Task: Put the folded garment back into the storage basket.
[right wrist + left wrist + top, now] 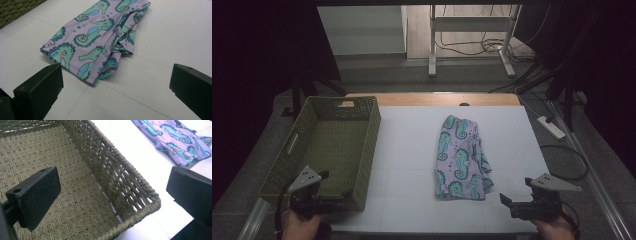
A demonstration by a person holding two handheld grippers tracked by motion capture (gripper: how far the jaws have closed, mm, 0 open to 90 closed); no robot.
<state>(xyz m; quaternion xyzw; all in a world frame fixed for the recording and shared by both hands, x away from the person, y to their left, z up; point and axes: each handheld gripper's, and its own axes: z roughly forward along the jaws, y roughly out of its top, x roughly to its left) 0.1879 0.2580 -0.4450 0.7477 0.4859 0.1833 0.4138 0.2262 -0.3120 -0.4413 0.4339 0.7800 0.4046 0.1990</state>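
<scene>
I'm holding both tools with jaws apart: right tool (512, 204) facing the lilac seahorse-print cloth (460, 157) for pickup, left tool (332, 186) hovering over the green woven basket (302, 131) by the desk's left edge.

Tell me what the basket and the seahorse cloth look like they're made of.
Basket: woven cord or rope, olive green and matte, going by the braided rim and open-weave walls. Seahorse cloth: thin, soft printed fabric, probably a stretchy knit, since it lies limp in folds.

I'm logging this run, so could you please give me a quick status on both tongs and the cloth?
Left tongs open, over basket near corner. Right tongs open, empty, just short of seahorse cloth. Cloth crumpled flat on table, untouched. Path clear.
</scene>
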